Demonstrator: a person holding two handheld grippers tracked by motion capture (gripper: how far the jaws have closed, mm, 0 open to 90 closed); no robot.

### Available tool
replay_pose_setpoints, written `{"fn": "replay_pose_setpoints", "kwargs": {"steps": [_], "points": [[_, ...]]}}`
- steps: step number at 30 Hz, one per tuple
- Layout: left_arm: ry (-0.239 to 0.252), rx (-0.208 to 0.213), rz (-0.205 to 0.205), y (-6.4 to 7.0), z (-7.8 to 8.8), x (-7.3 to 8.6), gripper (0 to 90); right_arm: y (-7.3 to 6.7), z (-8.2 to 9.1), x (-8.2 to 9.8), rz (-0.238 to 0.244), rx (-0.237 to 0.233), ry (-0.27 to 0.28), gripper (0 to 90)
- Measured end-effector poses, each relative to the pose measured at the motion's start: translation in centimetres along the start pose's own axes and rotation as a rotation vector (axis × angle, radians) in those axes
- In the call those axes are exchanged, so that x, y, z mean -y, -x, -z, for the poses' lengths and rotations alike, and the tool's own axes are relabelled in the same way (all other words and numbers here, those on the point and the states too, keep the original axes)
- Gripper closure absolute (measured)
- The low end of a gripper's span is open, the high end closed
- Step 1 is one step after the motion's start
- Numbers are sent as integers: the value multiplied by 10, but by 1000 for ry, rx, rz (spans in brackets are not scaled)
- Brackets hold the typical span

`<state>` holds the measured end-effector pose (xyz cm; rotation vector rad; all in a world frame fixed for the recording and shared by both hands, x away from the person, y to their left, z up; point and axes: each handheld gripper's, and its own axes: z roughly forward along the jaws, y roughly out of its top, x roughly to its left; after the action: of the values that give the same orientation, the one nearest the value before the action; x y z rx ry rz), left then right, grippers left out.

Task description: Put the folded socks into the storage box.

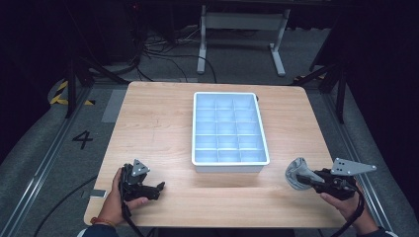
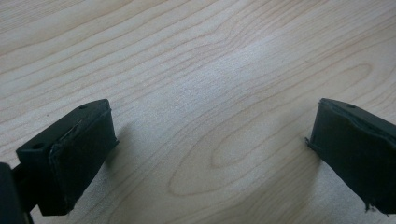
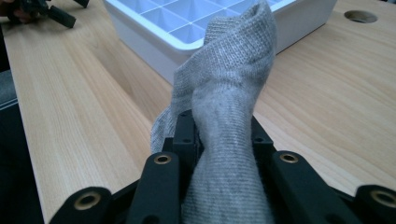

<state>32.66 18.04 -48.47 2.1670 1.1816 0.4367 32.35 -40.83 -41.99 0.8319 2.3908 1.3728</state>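
A white tray (image 1: pixel 264 148) divided into many small compartments sits in the middle of the wooden table (image 1: pixel 158 123). My right gripper (image 1: pixel 305 178) is at the table's front right, shut on a bunched grey sock (image 1: pixel 295 173). In the right gripper view the sock (image 3: pixel 229 84) stands up between the jaws, with the tray (image 3: pixel 140 37) just behind it. My left gripper (image 1: pixel 159 188) rests at the front left, pointing right. Its jaws are open over bare wood, and nothing lies between its pads (image 2: pixel 79 158).
White table legs (image 1: pixel 202 44) and loose cables (image 1: pixel 163 54) lie on the floor beyond the far edge. A round hole (image 3: pixel 359 16) shows in the tabletop near the tray. Bare wood lies left and right of the tray.
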Motion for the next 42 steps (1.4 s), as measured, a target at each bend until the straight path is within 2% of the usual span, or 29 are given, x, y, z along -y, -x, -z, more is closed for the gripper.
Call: {"fn": "replay_pose_setpoints", "kwargs": {"steps": [2,5,12,20,28,42], "points": [[-1,0,1,0,0,0,5,3,2,-3,-6,15,11,727],[0,0,0,0,0,0,5,7,4,-9,-12,6,24,727],[0,0,1,0,0,0,5,11,2,-26,21,8,14,727],[0,0,1,0,0,0,5,14,-6,-52,71,12,12,727],[-1,1,0,0,0,0,5,15,-15,-70,106,14,-3,725],[1,-1,-7,-1,0,-1,5,14,-37,-94,148,-32,-27,725]]}}
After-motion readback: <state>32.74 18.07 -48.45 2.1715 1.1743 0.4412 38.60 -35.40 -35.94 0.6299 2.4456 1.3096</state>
